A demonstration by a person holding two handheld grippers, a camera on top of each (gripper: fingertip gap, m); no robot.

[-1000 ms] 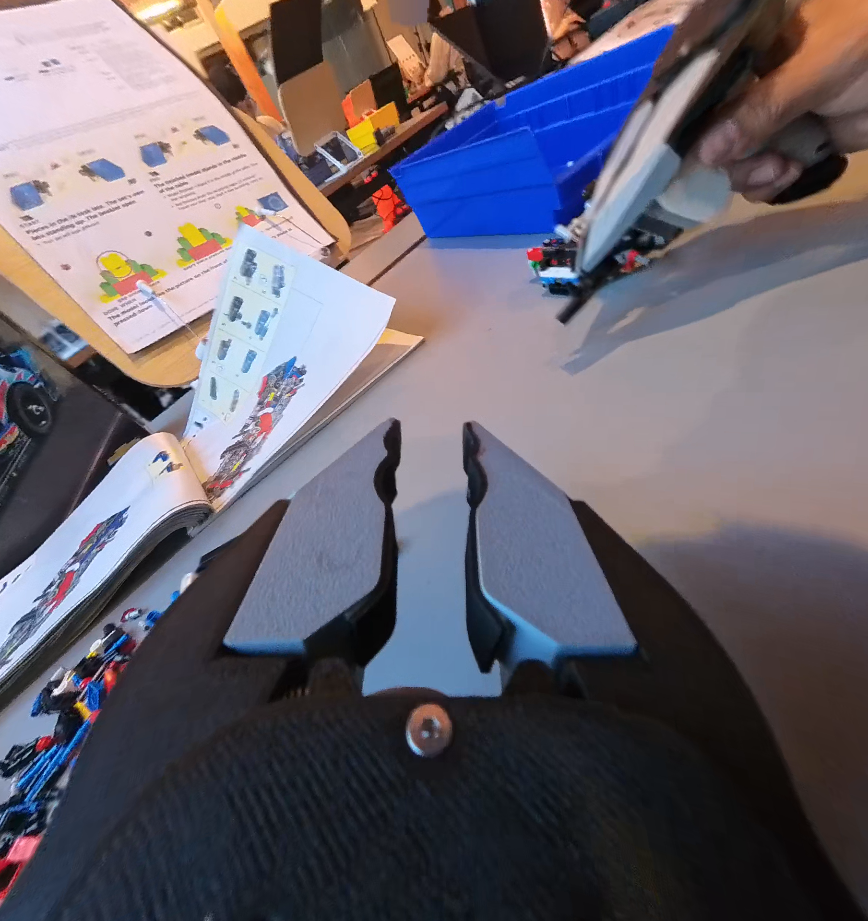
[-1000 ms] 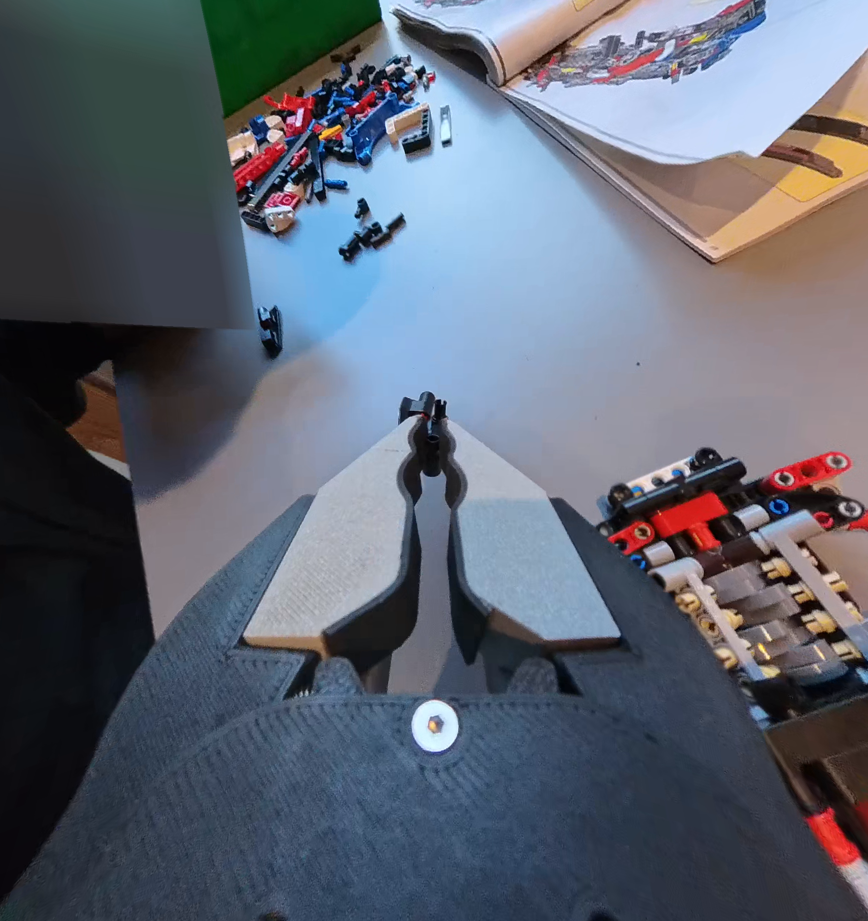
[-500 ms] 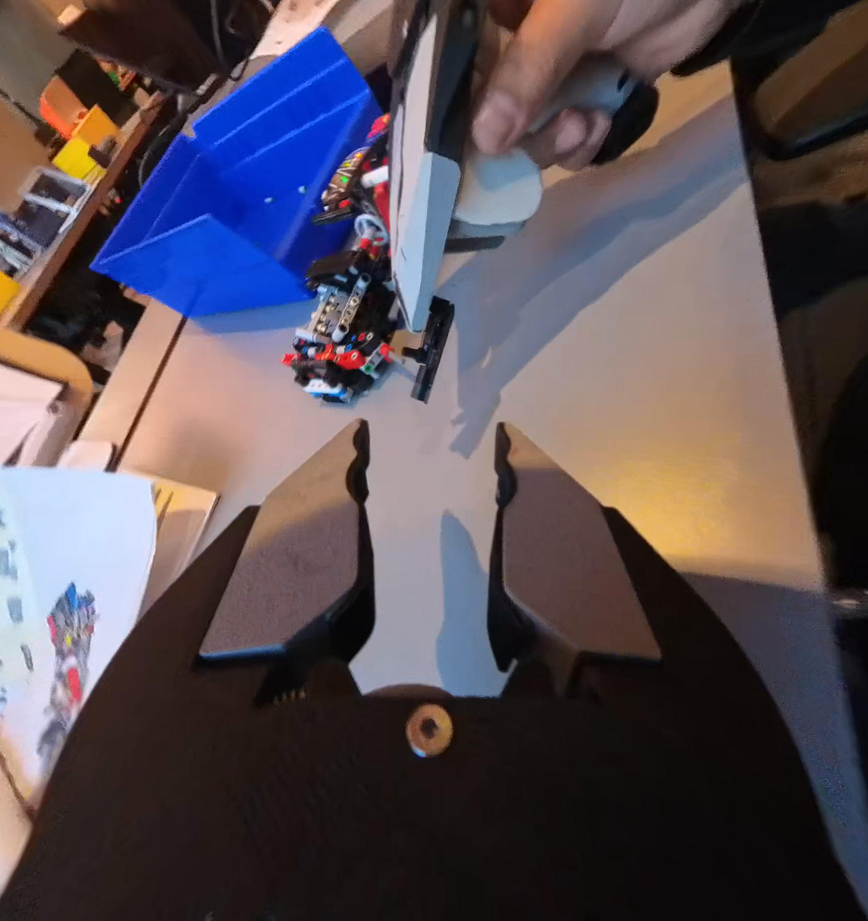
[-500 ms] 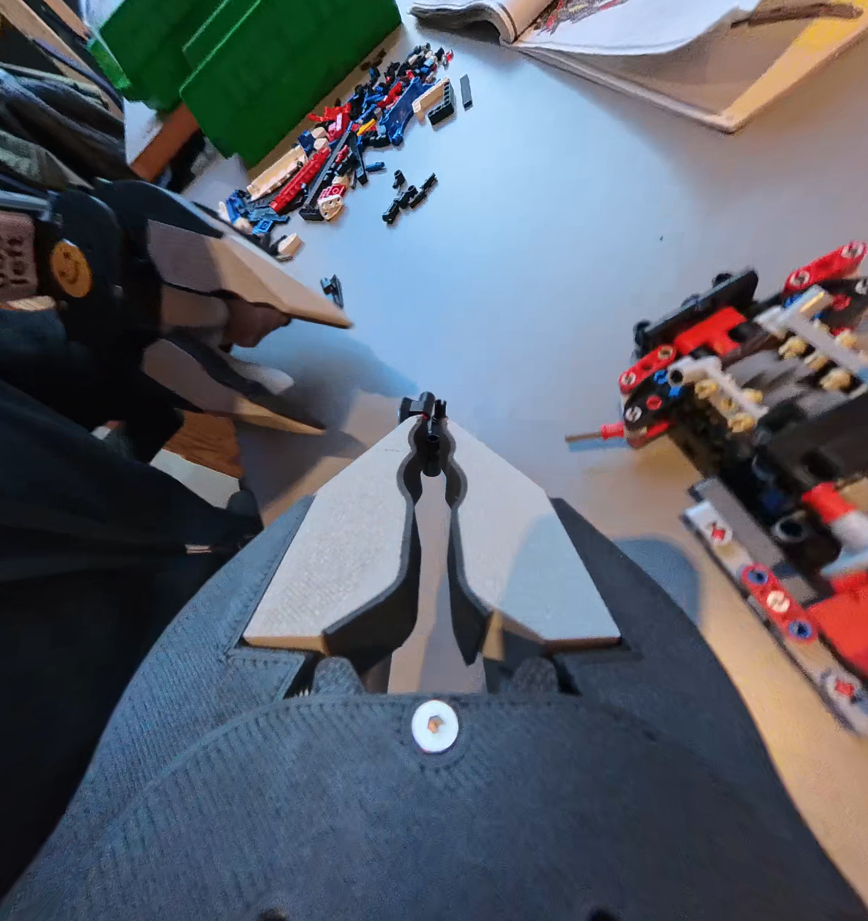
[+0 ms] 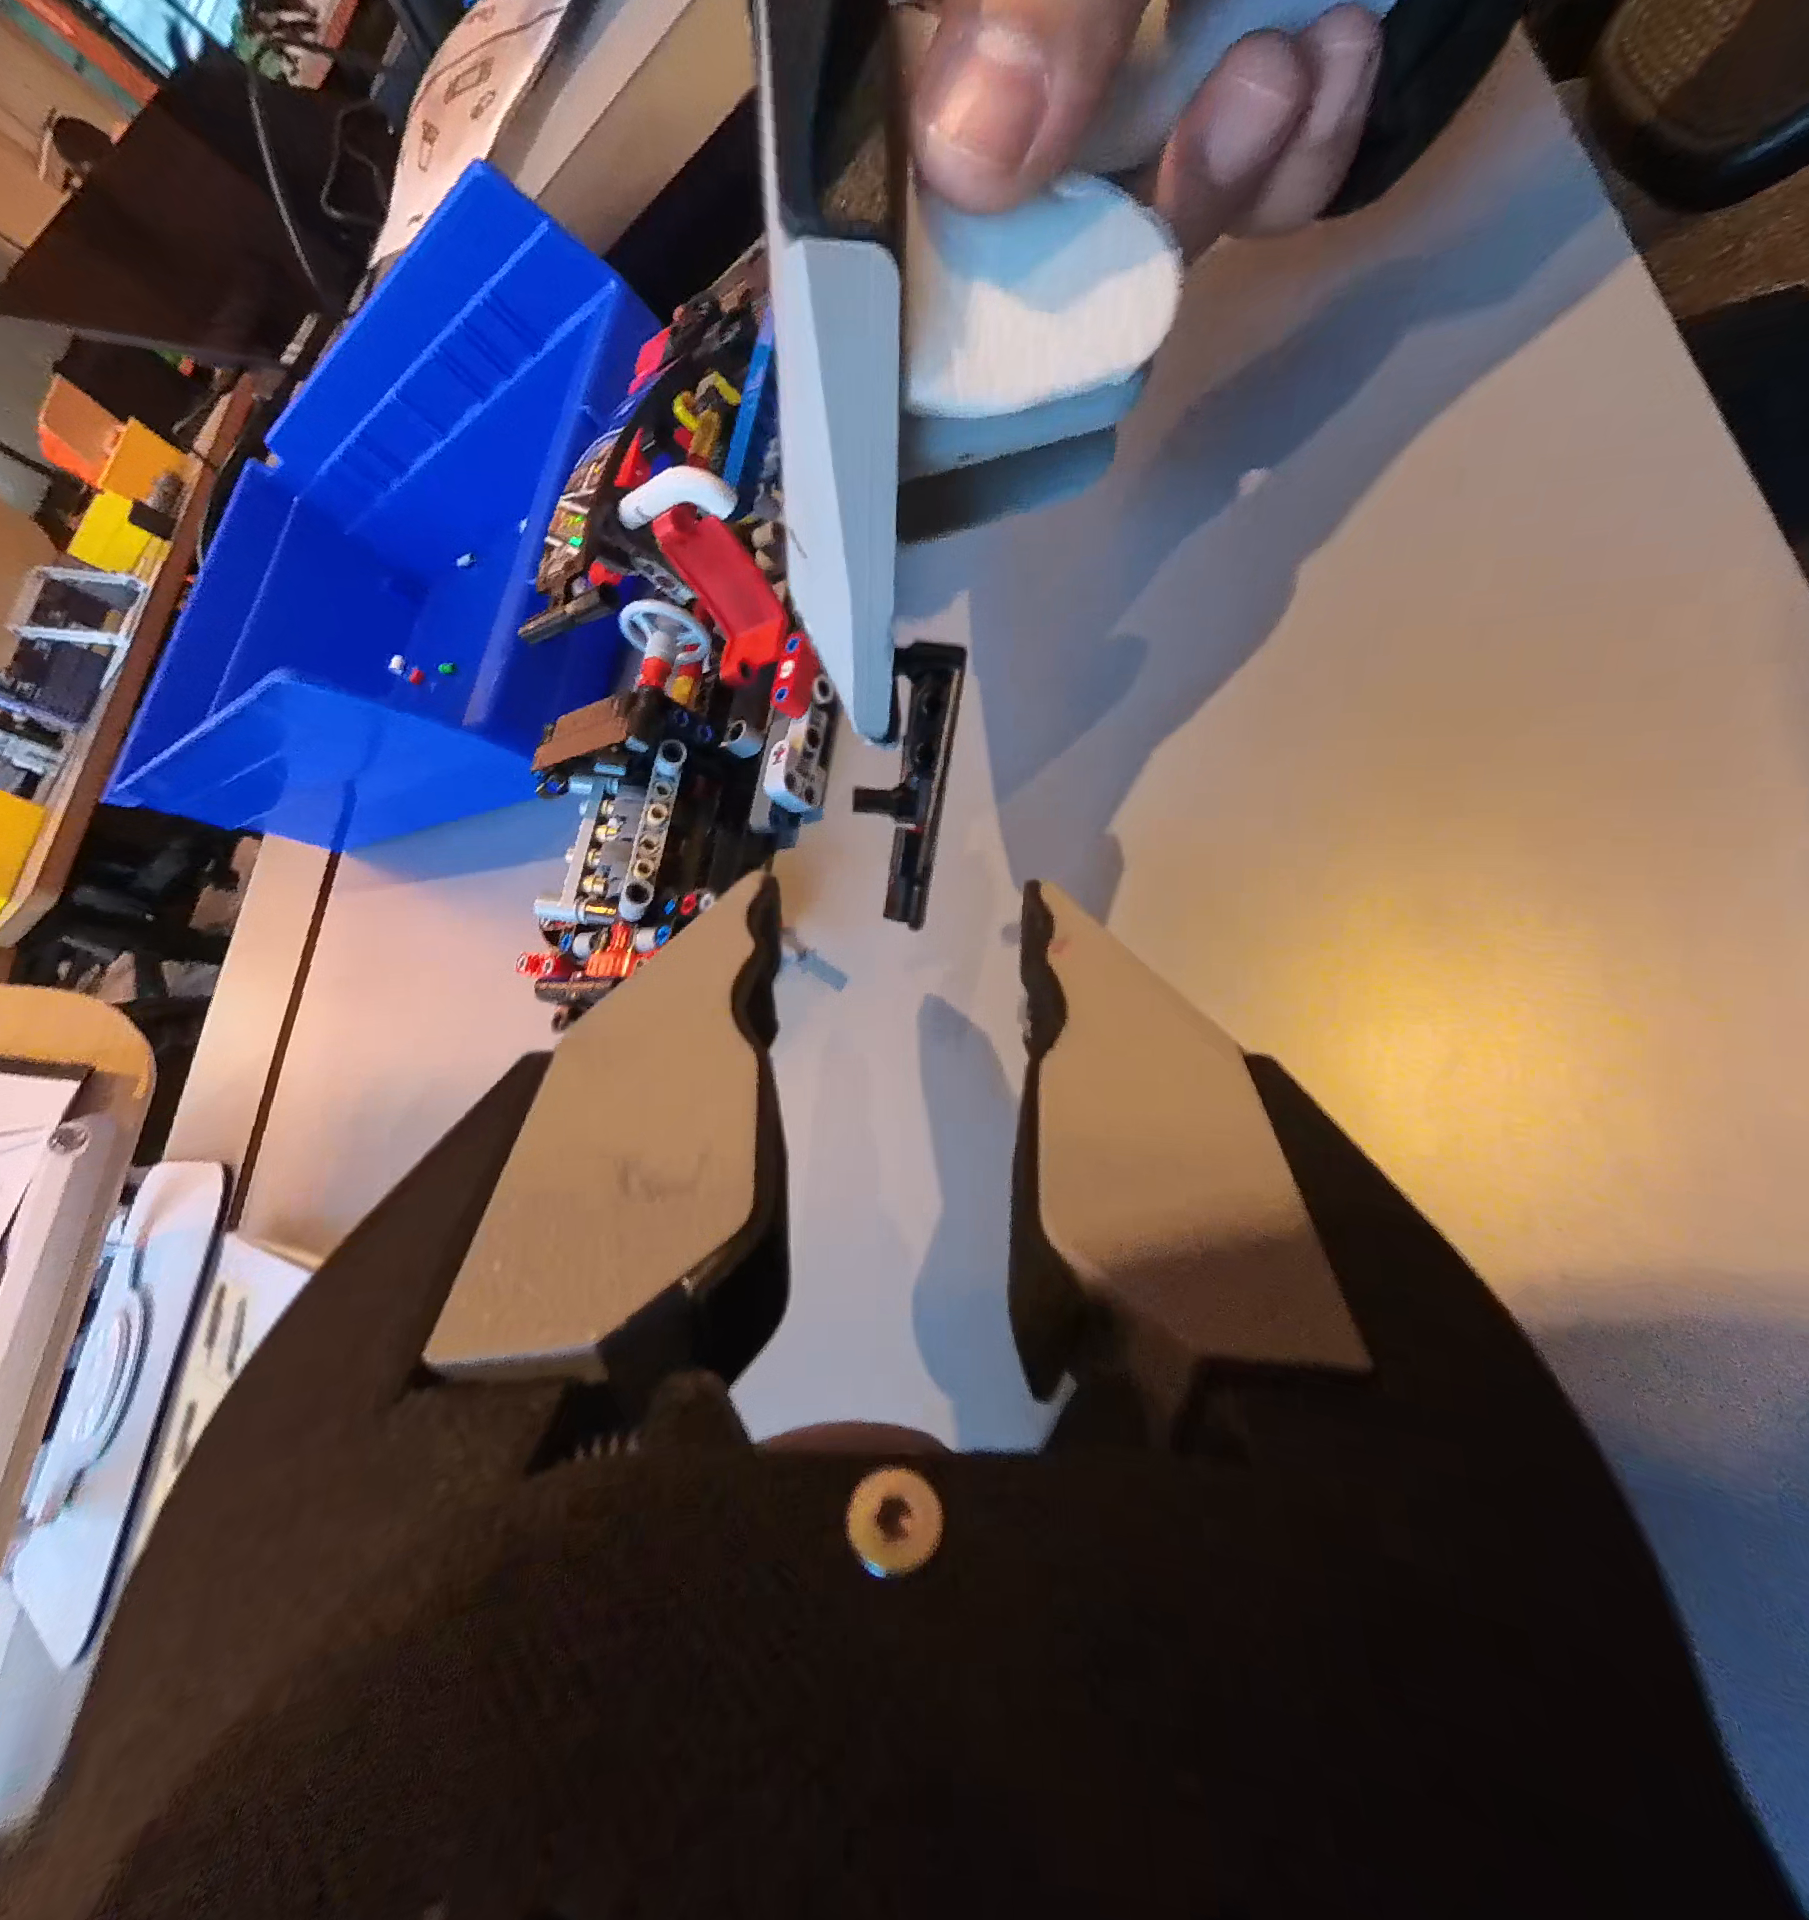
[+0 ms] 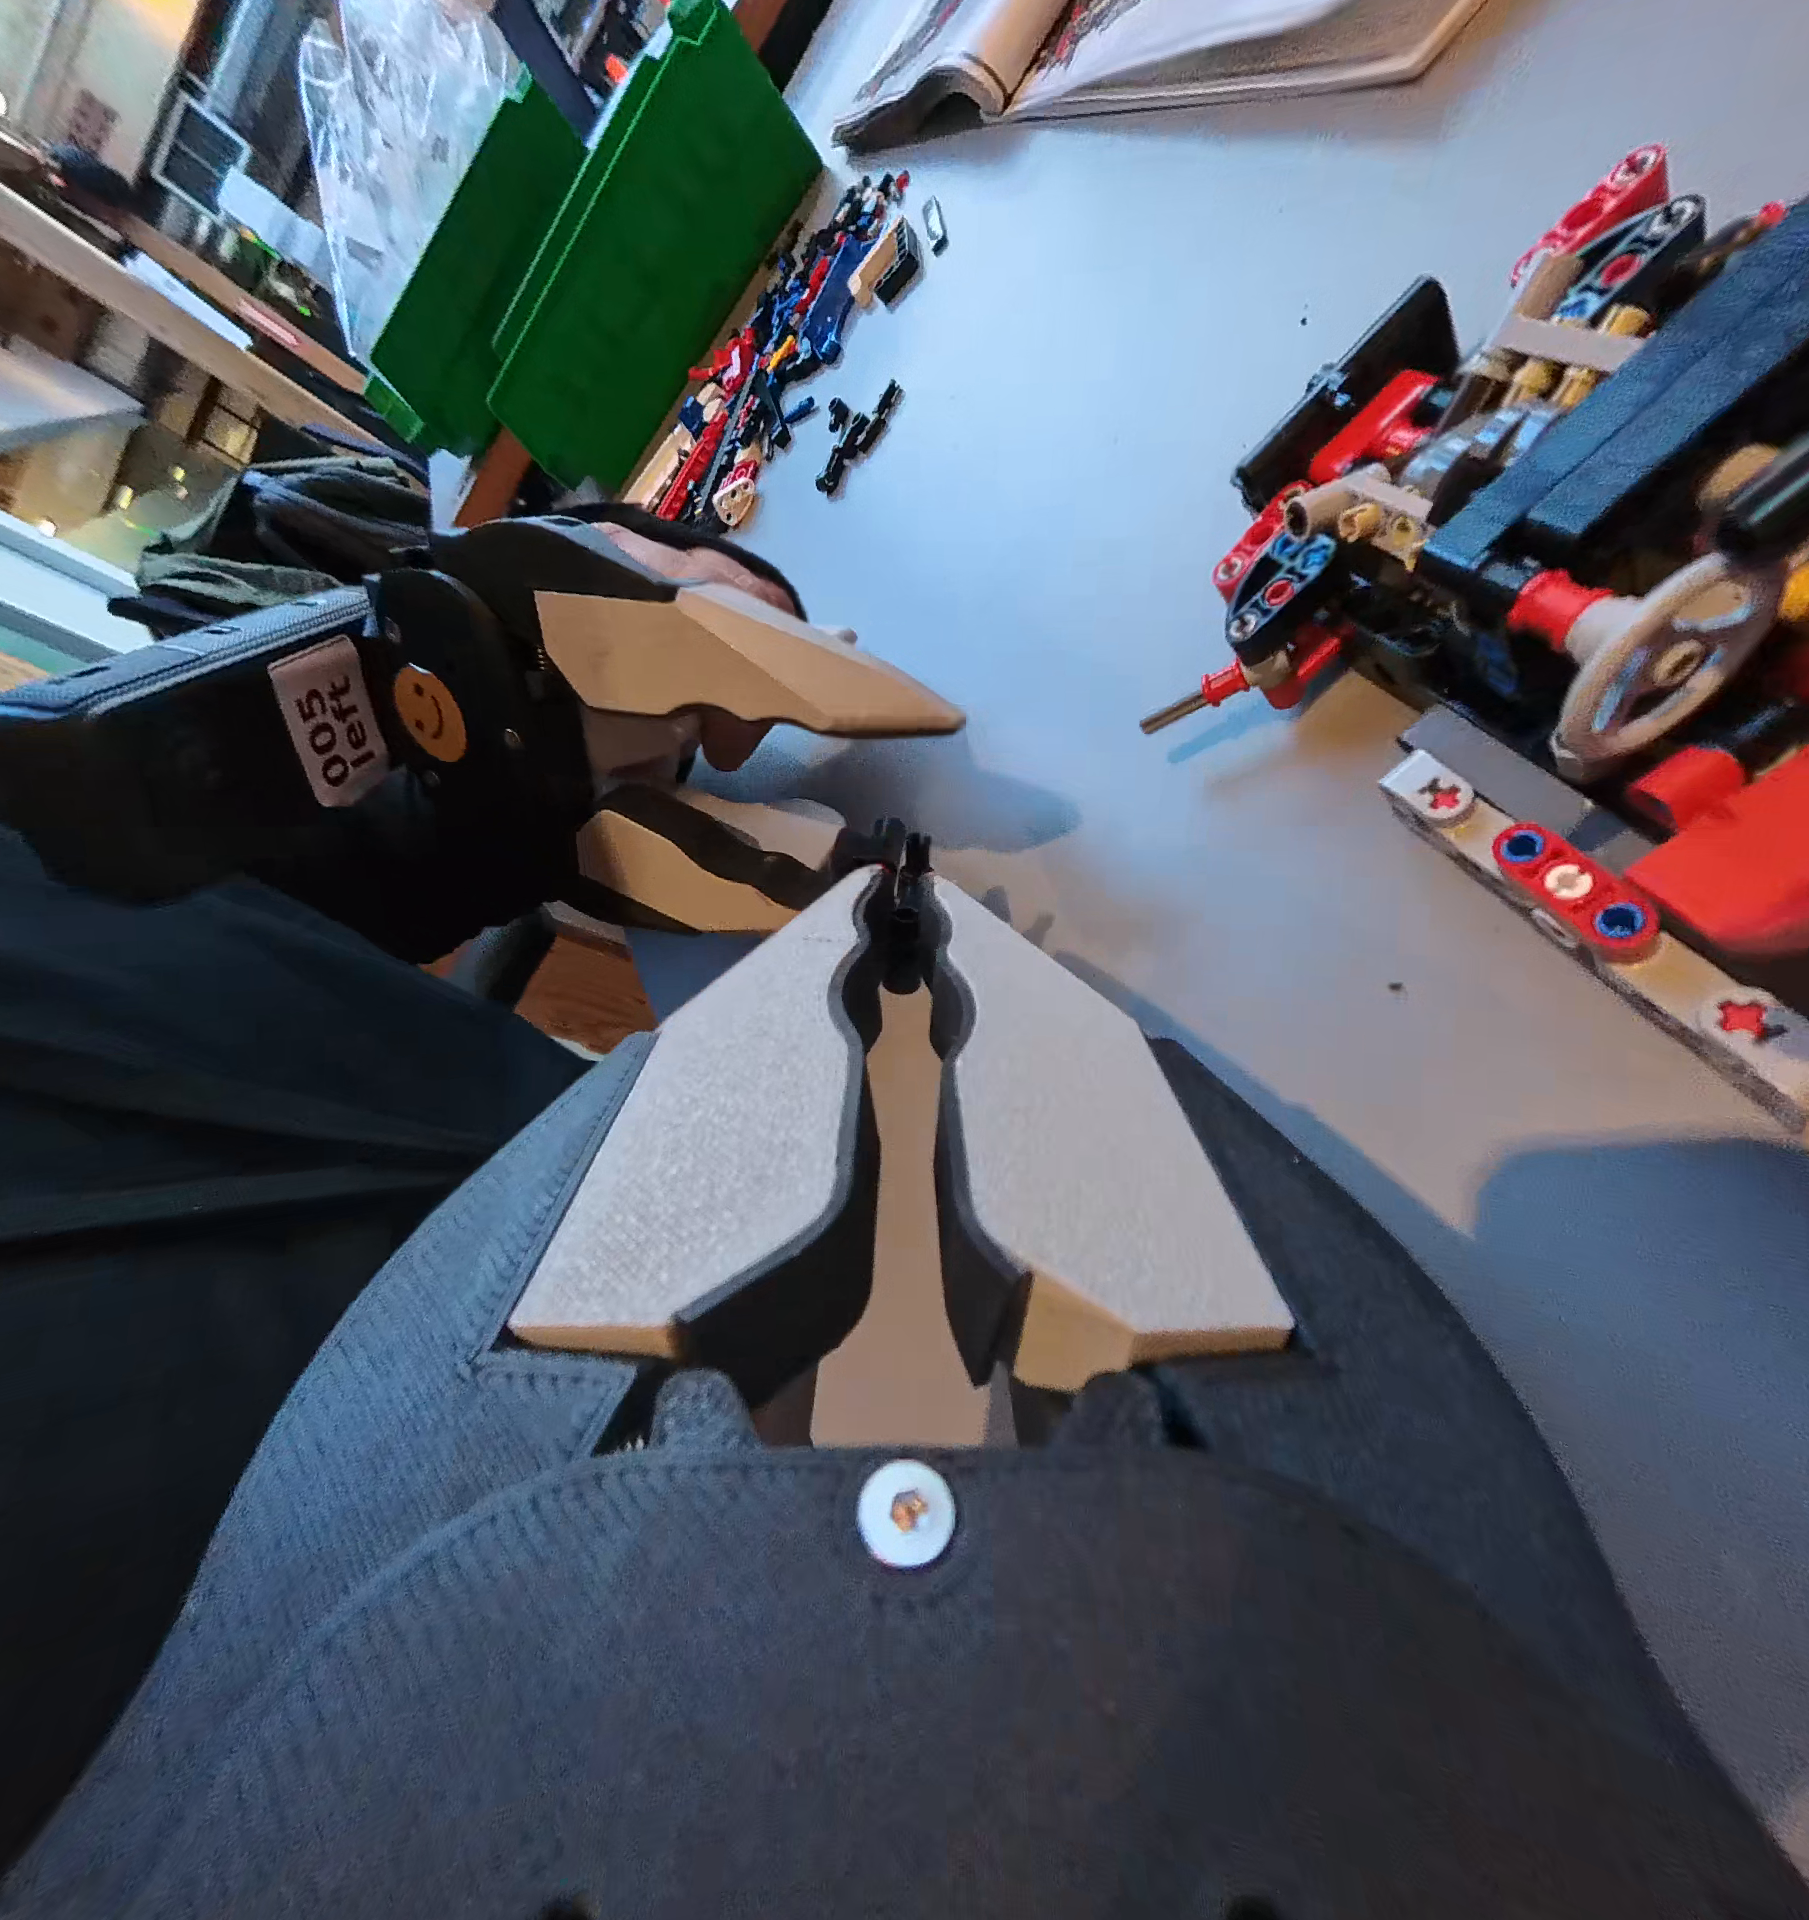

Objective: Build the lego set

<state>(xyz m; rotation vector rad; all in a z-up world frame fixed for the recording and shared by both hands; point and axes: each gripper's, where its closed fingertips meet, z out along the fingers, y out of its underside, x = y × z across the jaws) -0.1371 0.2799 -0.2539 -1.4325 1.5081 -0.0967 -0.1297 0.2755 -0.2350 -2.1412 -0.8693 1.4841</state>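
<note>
Closer now, left gripper (image 5: 895,914) spread, right gripper (image 6: 898,894) pinching black beam (image 5: 921,790).

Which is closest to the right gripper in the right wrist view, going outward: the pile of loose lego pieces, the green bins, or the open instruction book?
From the right gripper:
1. Pile of loose lego pieces, ahead on the grey table, slightly left.
2. Green bins, just behind the pile, at the table's left edge.
3. Open instruction book, at the top of the view, ahead and right.
</note>
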